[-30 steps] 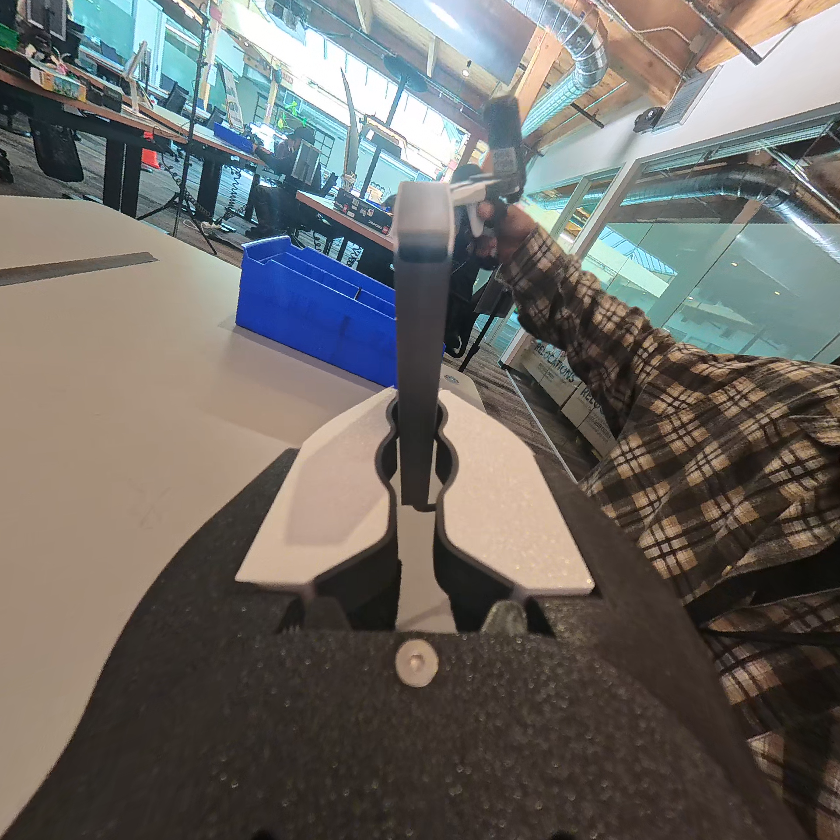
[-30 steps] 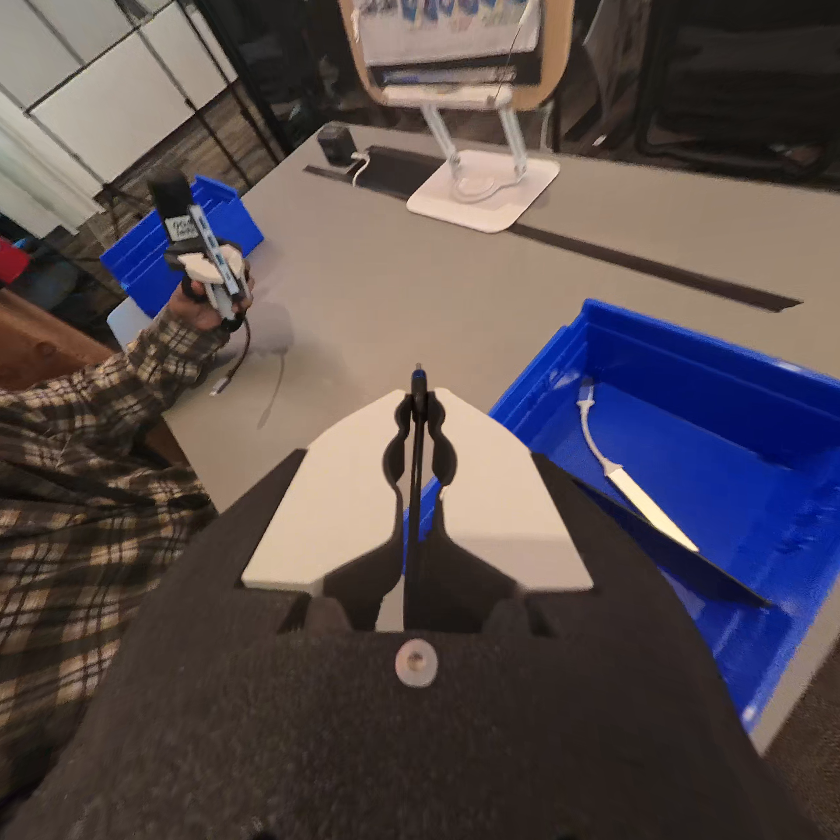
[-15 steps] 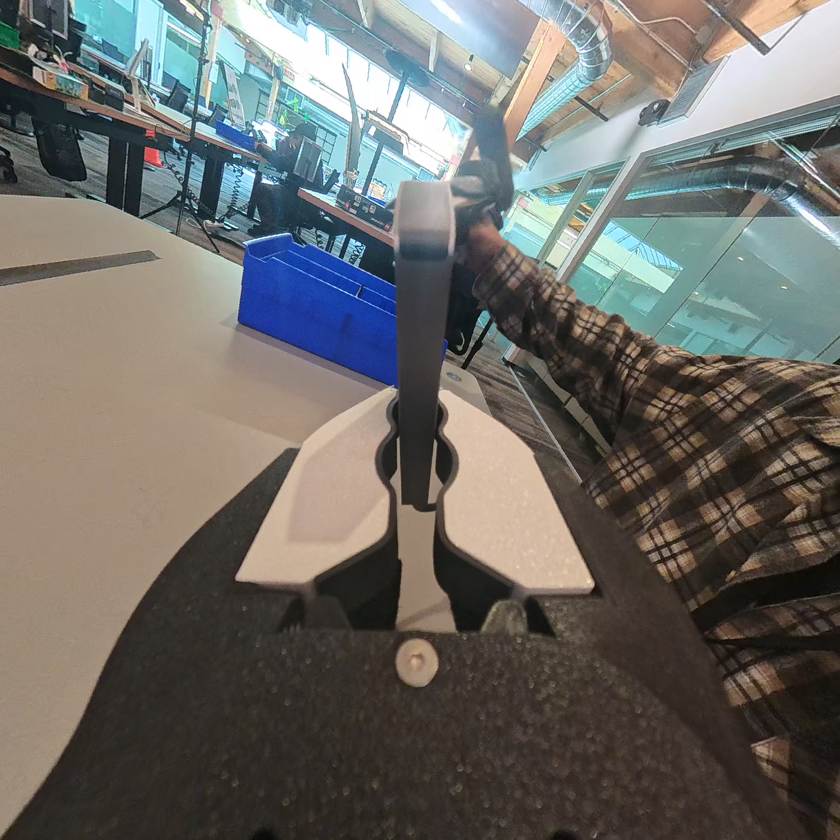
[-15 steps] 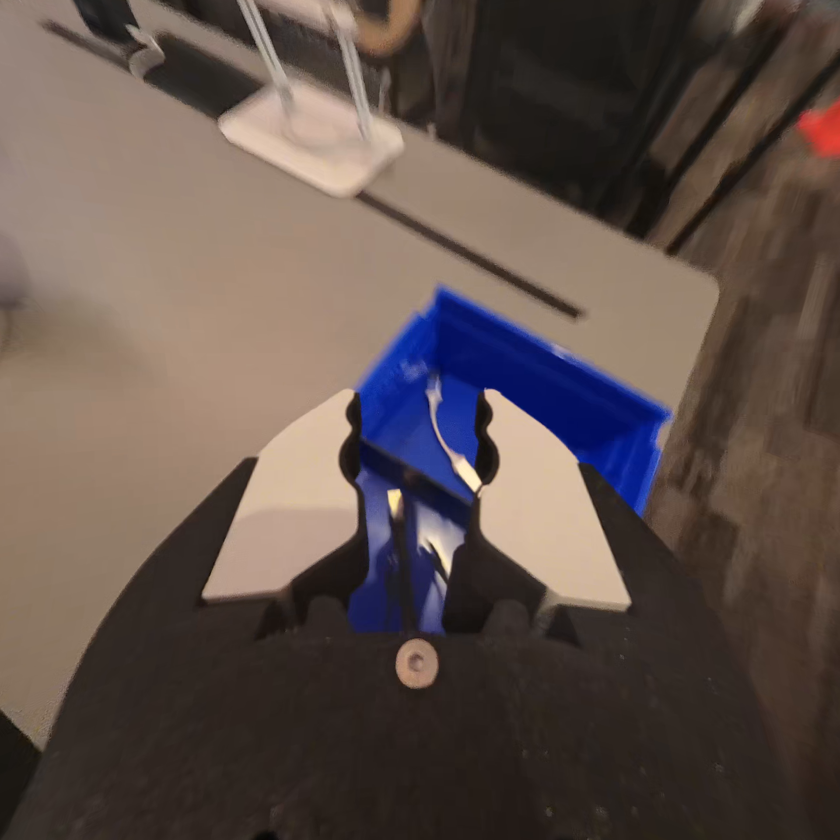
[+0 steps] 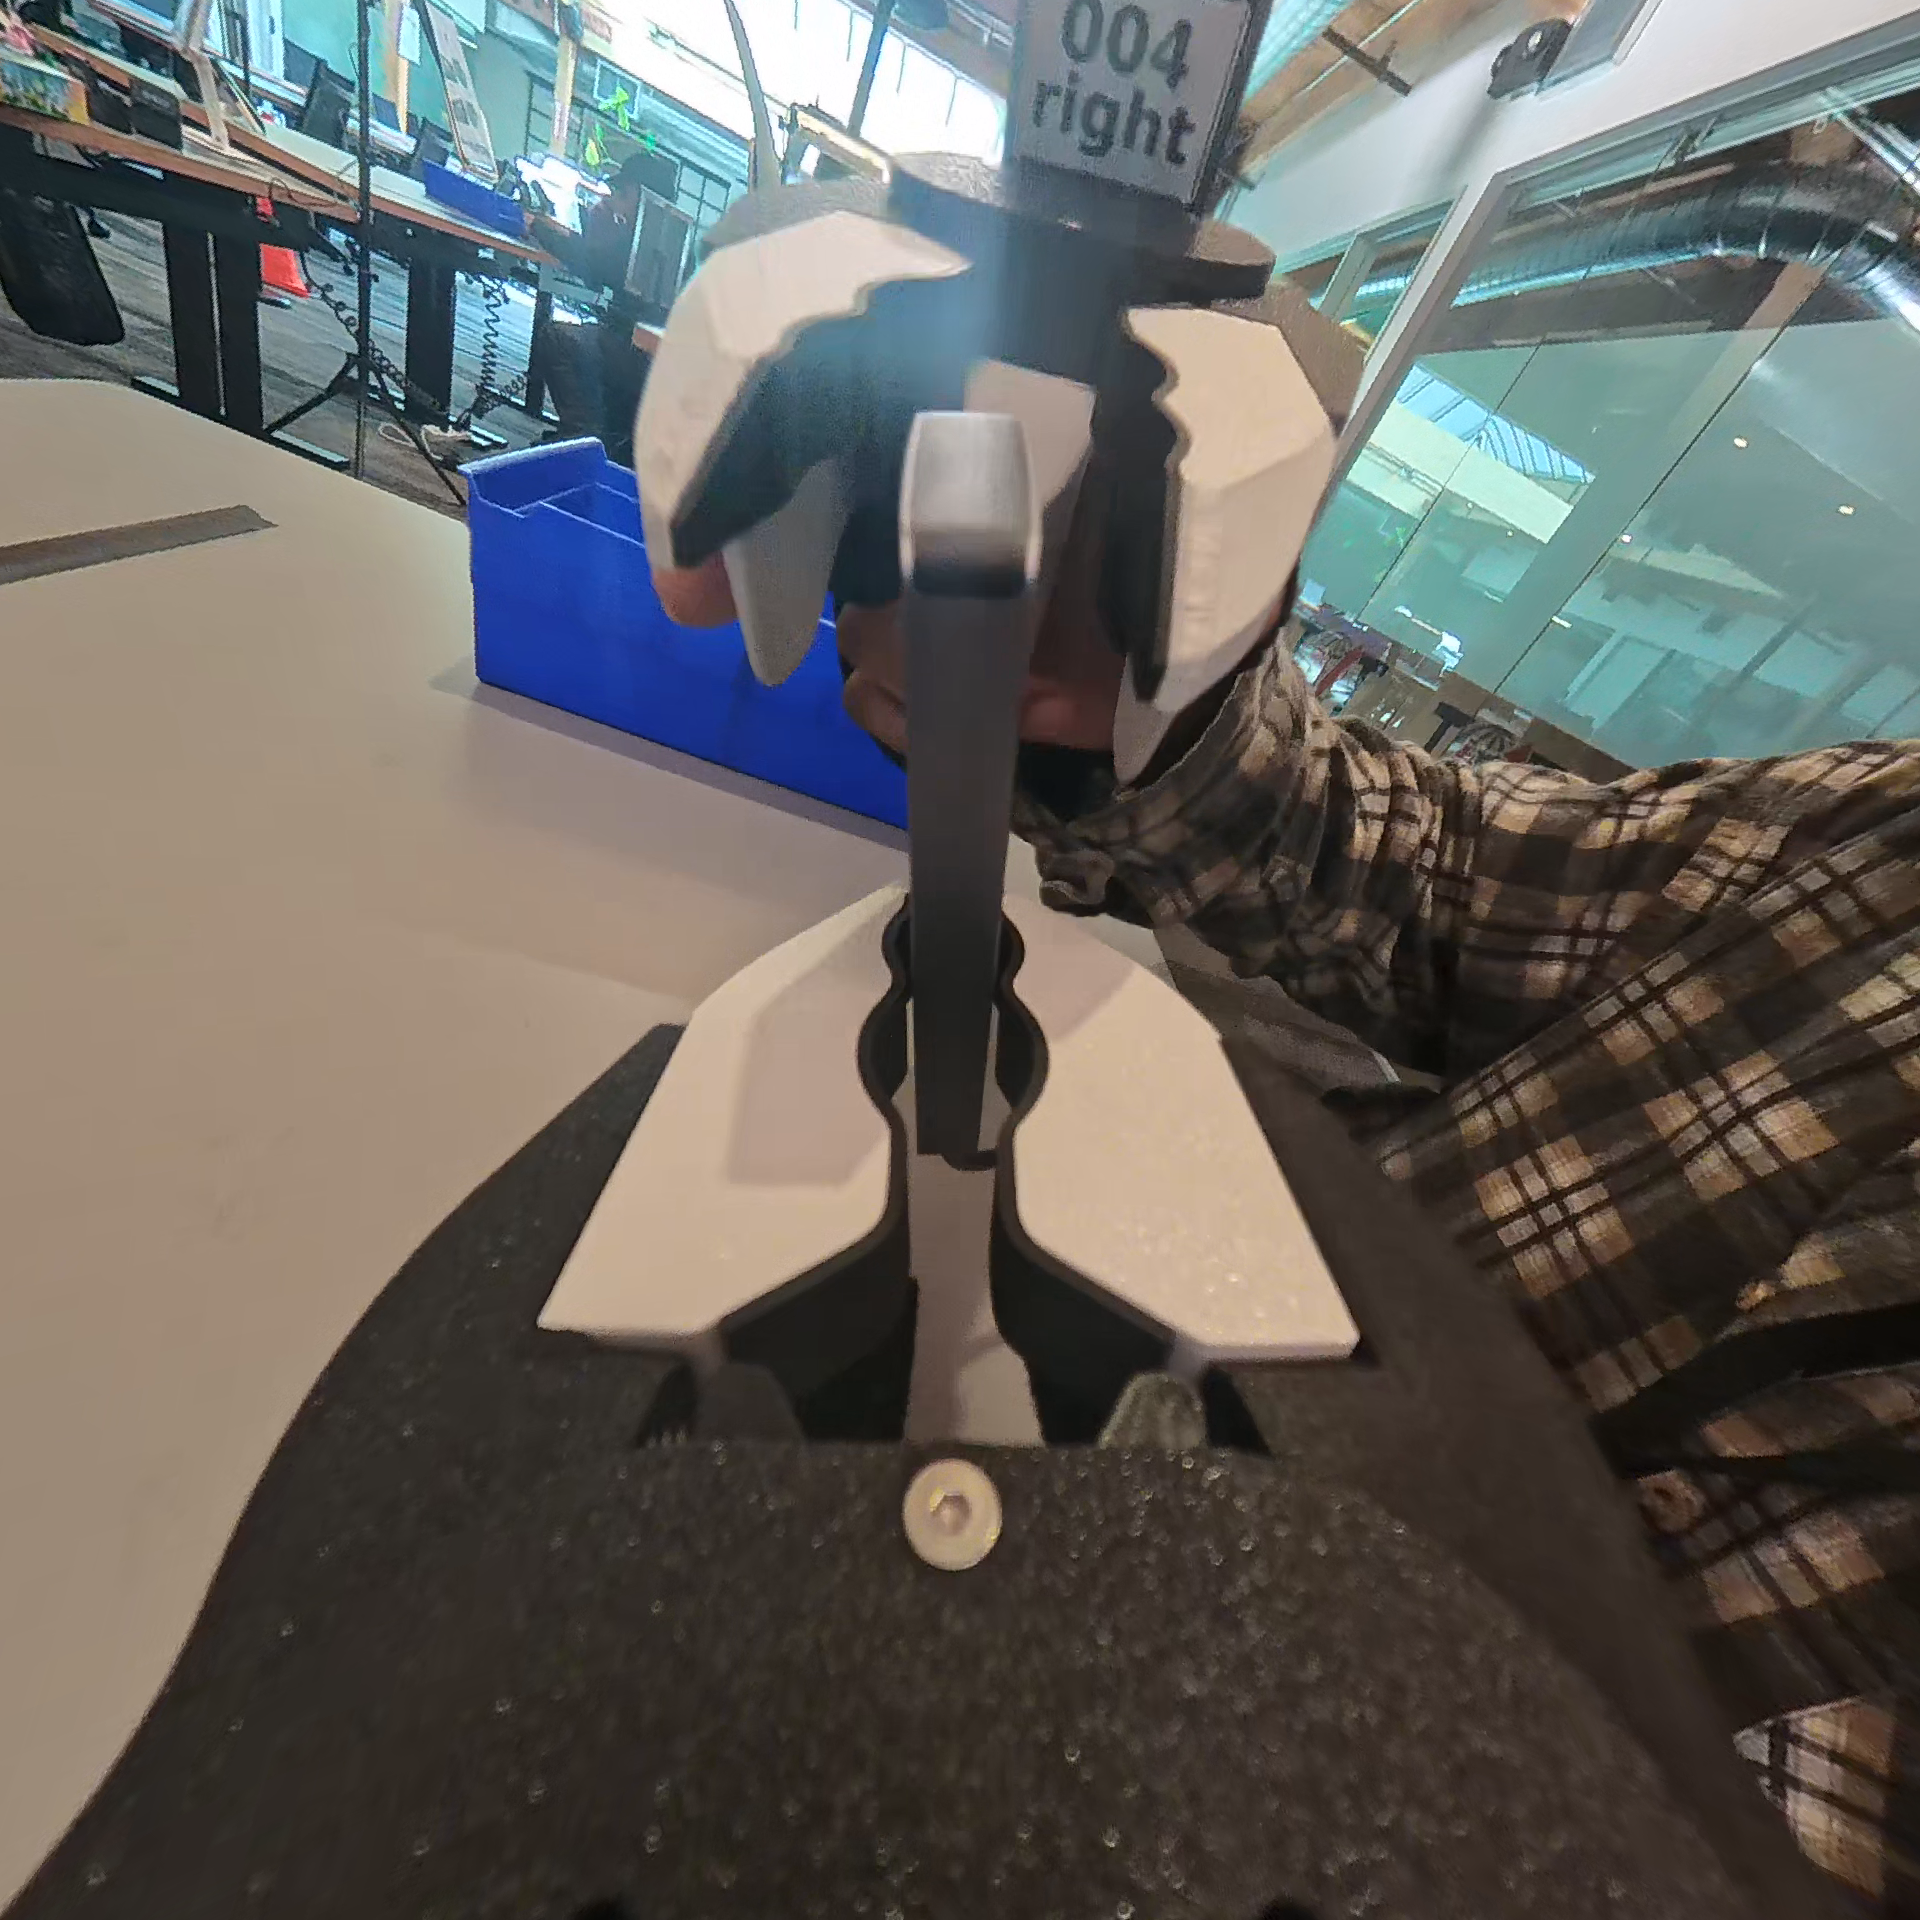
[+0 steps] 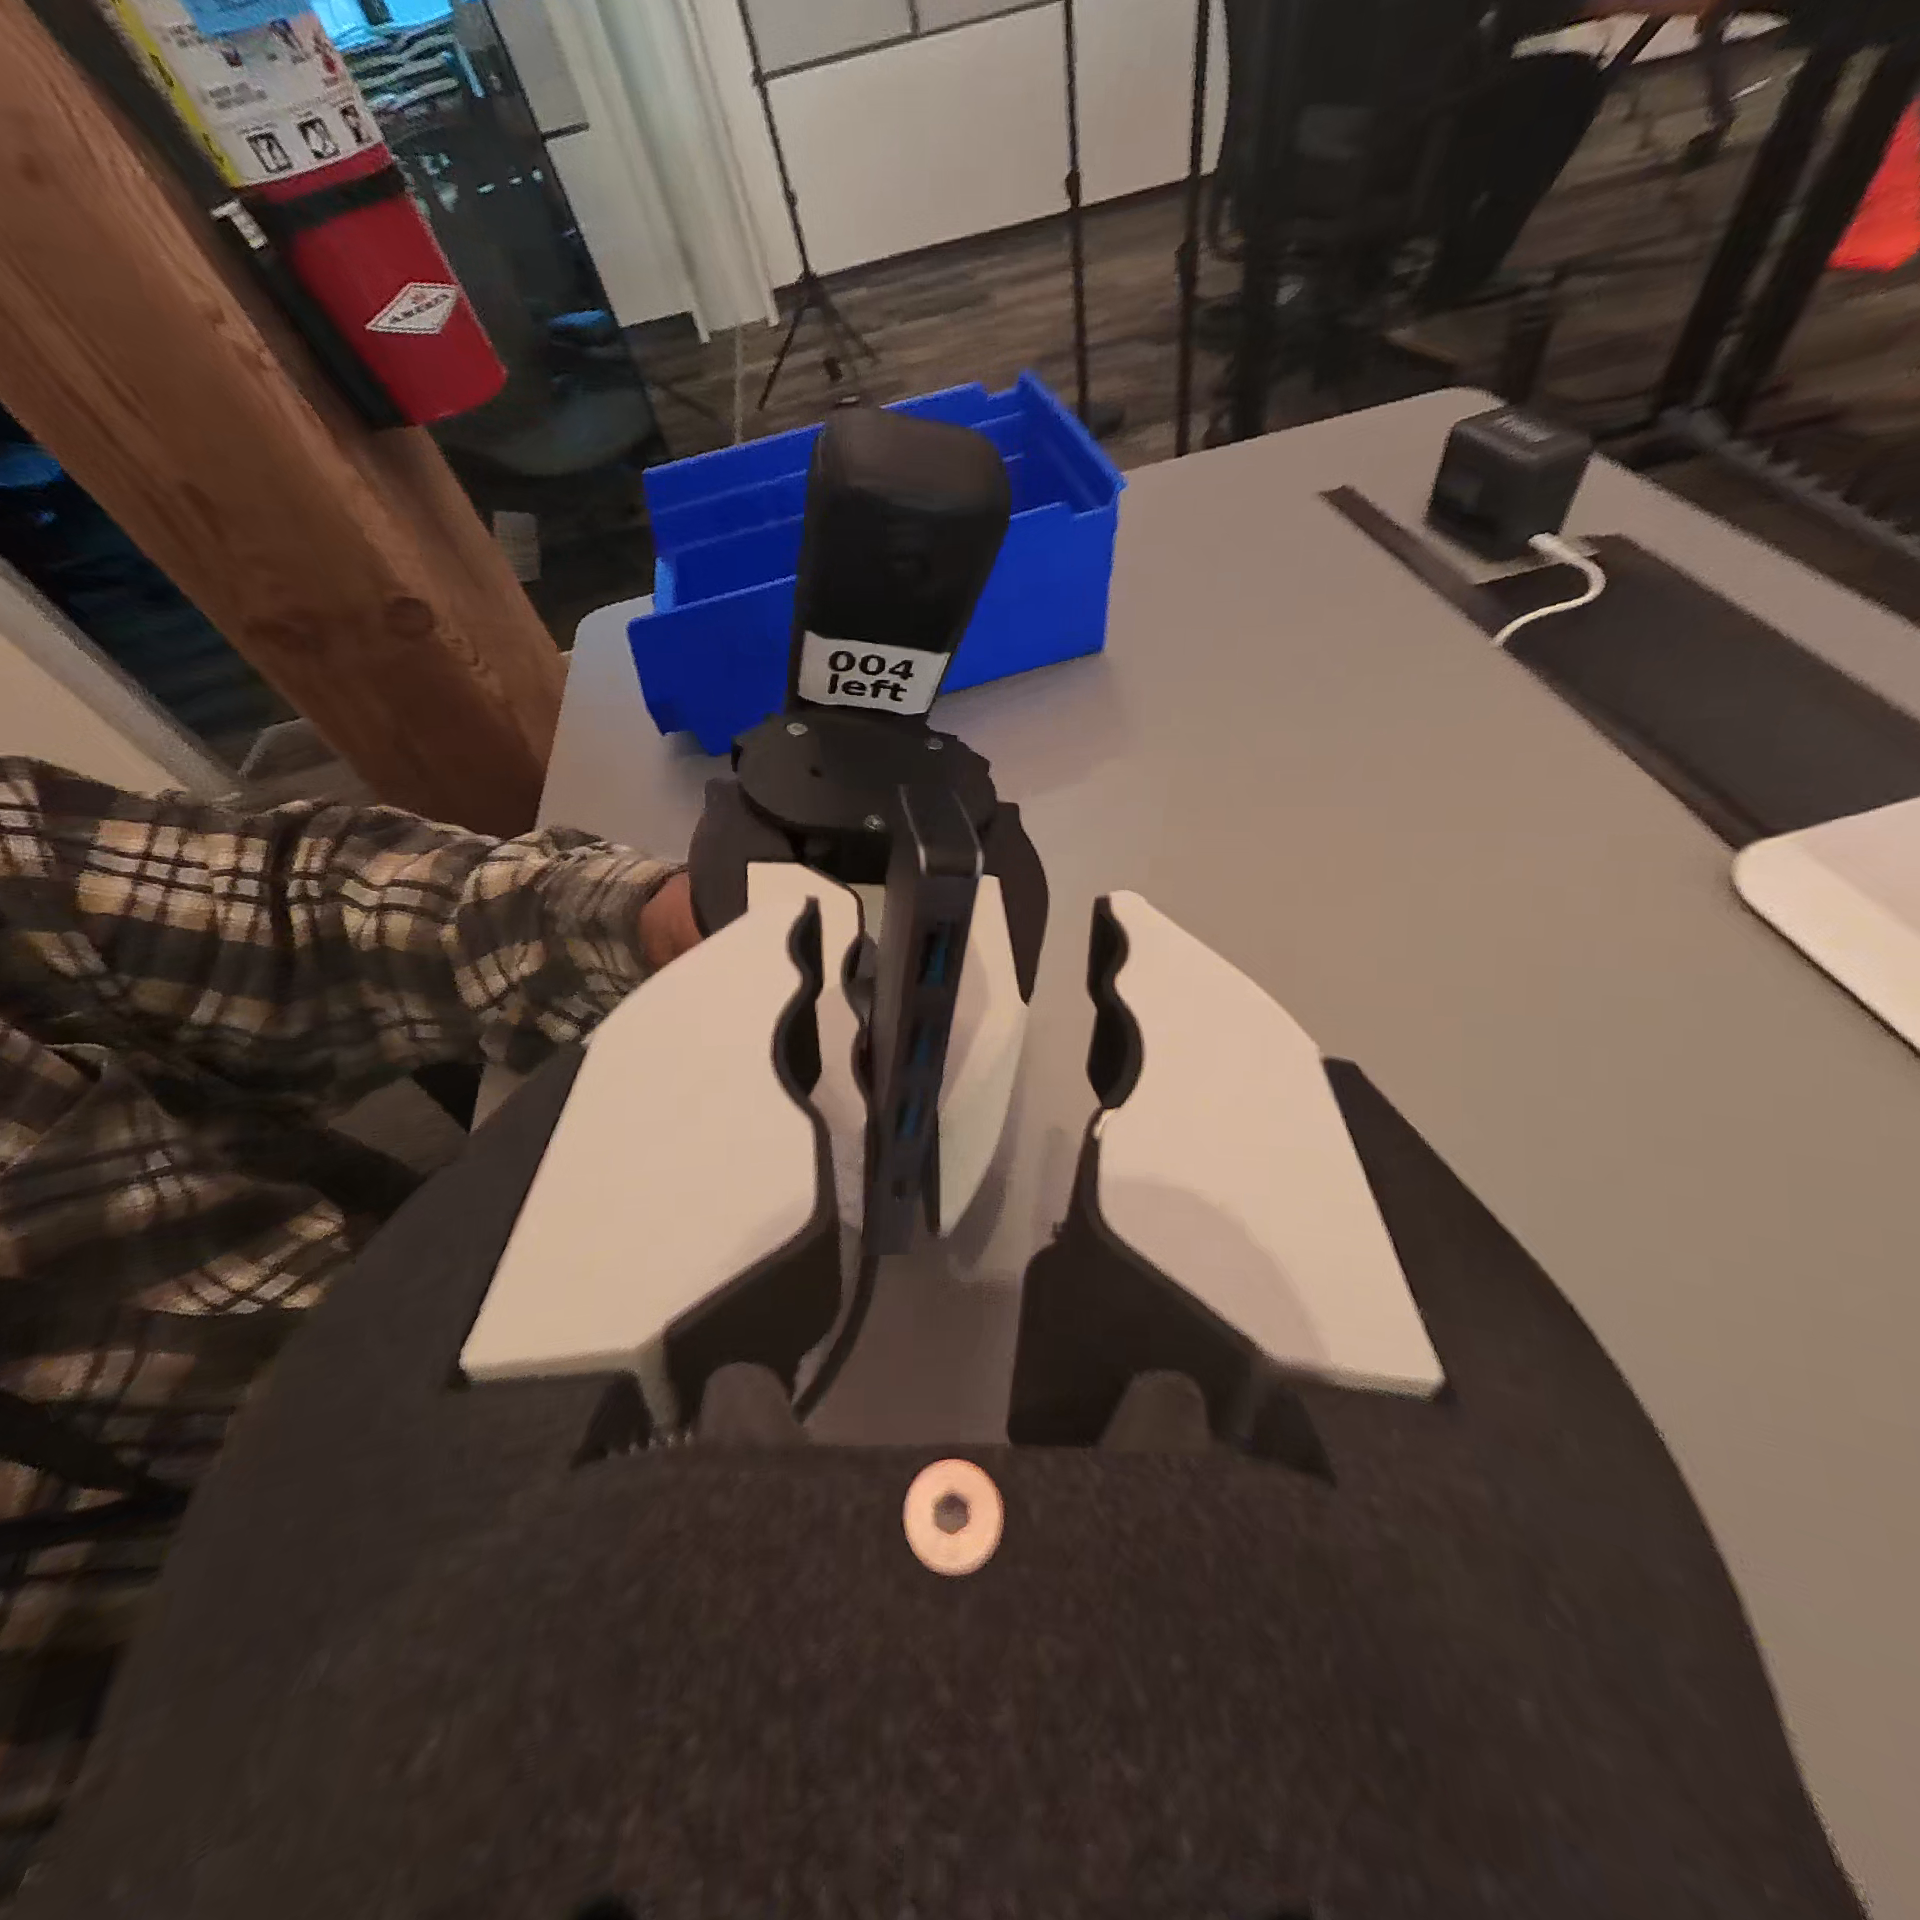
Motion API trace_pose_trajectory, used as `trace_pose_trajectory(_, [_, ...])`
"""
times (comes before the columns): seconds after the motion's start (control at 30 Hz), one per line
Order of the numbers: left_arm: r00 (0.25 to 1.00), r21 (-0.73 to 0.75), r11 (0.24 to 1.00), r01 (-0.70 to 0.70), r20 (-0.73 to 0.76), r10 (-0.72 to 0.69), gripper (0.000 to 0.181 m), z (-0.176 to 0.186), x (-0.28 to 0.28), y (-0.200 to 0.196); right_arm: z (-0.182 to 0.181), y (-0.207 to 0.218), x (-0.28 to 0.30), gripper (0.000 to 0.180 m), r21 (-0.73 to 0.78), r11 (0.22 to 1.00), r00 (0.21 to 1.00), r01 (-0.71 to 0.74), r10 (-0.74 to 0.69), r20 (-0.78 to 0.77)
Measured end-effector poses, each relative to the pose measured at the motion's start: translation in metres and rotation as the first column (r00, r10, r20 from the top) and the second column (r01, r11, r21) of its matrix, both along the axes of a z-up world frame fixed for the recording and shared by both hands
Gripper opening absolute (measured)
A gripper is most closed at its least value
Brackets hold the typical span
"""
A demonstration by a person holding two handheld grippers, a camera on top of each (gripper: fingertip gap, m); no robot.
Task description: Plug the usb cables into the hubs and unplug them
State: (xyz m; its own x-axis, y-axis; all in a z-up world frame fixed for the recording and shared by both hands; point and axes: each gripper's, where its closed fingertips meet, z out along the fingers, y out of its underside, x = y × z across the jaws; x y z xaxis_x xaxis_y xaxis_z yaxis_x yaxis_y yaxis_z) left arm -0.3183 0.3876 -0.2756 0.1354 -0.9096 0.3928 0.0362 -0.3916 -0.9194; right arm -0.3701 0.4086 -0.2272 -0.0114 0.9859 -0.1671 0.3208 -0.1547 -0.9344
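My left gripper (image 5: 951, 935) is shut on the lower end of a dark grey USB hub (image 5: 961, 748), which sticks out ahead of its fingers above the grey table (image 5: 260, 831). My right gripper (image 5: 997, 364) faces it, open, at the hub's far end. In the right wrist view my right gripper (image 6: 951, 914) is open with a finger on each side of the hub (image 6: 914, 1039), not touching it. The hub shows blue ports on its edge. A black cable (image 6: 831, 1340) hangs from it. The left gripper (image 6: 909, 1164) holds the hub from behind.
A blue bin (image 5: 582, 603) stands on the table behind the right gripper. Another blue bin (image 6: 727, 582) stands at the table's corner behind the left gripper. A black charger cube (image 6: 1507, 478) with a white cable and a white stand base (image 6: 1839, 925) sit to the right. Tip to tip, the grippers are about 7 cm apart.
My right gripper opened over the blue bin and let go of the thin cable. It then swung round to face the left gripper and now straddles the hub. The left gripper stayed put.
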Motion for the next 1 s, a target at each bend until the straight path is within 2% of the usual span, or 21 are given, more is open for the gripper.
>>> trace_pose_trajectory(0.13, [1.0, 0.022, 1.0, 0.015, 0.004, -0.015, 0.011, 0.003, 0.003, -0.004, -0.001, -0.012, -0.008, 0.013, -0.05, 0.995, 0.996, -0.087, 0.088, 0.017])
trace_pose_trajectory(0.2, [1.0, 0.066, 0.998, 0.015, 0.013, -0.016, 0.014, 0.008, 0.004, -0.007, 0.004, -0.016, -0.006, 0.011, -0.09, 0.99, 0.994, -0.107, 0.109, 0.016])
trace_pose_trajectory(0.3, [0.997, 0.131, 0.988, -0.08, 0.03, 0.077, 0.076, 0.016, 0.004, 0.003, 0.024, -0.011, 0.013, 0.011, -0.101, 0.992, 0.997, -0.075, 0.073, -0.022])
trace_pose_trajectory(0.33, [0.994, 0.146, 0.983, -0.108, 0.035, 0.103, 0.09, 0.016, 0.003, 0.006, 0.036, -0.005, 0.025, 0.011, -0.109, 0.993, 0.998, -0.051, 0.045, -0.051])
trace_pose_trajectory(0.4, [0.991, 0.142, 0.981, -0.13, 0.049, 0.124, 0.102, 0.017, 0.002, 0.009, 0.064, 0.017, 0.058, 0.011, -0.104, 0.993, 0.992, 0.053, -0.065, -0.107])
trace_pose_trajectory(0.47, [0.988, 0.128, 0.981, -0.143, 0.07, 0.135, 0.107, 0.017, 0.001, 0.011, 0.095, 0.055, 0.107, 0.011, -0.087, 0.968, 0.952, 0.237, -0.249, -0.18])
trace_pose_trajectory(0.53, [0.984, 0.12, 0.978, -0.17, 0.082, 0.161, 0.105, 0.017, -0.002, 0.016, 0.124, 0.1, 0.173, 0.011, -0.088, 0.883, 0.846, 0.46, -0.466, -0.259])
trace_pose_trajectory(0.57, [0.982, 0.115, 0.977, -0.178, 0.089, 0.169, 0.104, 0.017, -0.004, 0.017, 0.136, 0.122, 0.211, 0.011, -0.087, 0.814, 0.764, 0.575, -0.572, -0.299])
trace_pose_trajectory(0.63, [0.979, 0.102, 0.977, -0.187, 0.105, 0.176, 0.099, 0.017, -0.007, 0.02, 0.152, 0.157, 0.289, 0.011, -0.106, 0.643, 0.568, 0.759, -0.732, -0.376])
trace_pose_trajectory(0.7, [0.977, 0.094, 0.977, -0.191, 0.109, 0.181, 0.094, 0.016, -0.009, 0.022, 0.151, 0.18, 0.359, 0.011, -0.128, 0.453, 0.369, 0.882, -0.834, -0.41])
trace_pose_trajectory(0.73, [0.979, 0.087, 0.979, -0.187, 0.105, 0.177, 0.092, 0.015, -0.009, 0.022, 0.146, 0.188, 0.389, 0.011, -0.159, 0.37, 0.275, 0.915, -0.863, -0.424])
trace_pose_trajectory(0.83, [0.981, 0.07, 0.982, -0.176, 0.098, 0.169, 0.09, 0.01, -0.007, 0.023, 0.112, 0.204, 0.445, 0.011, -0.281, 0.212, 0.084, 0.936, -0.909, -0.408])
trace_pose_trajectory(1.0, [0.985, 0.059, 0.986, -0.156, 0.079, 0.151, 0.087, 0.006, -0.005, 0.022, 0.047, 0.219, 0.49, 0.011, -0.413, 0.025, -0.126, 0.91, -0.934, -0.336])
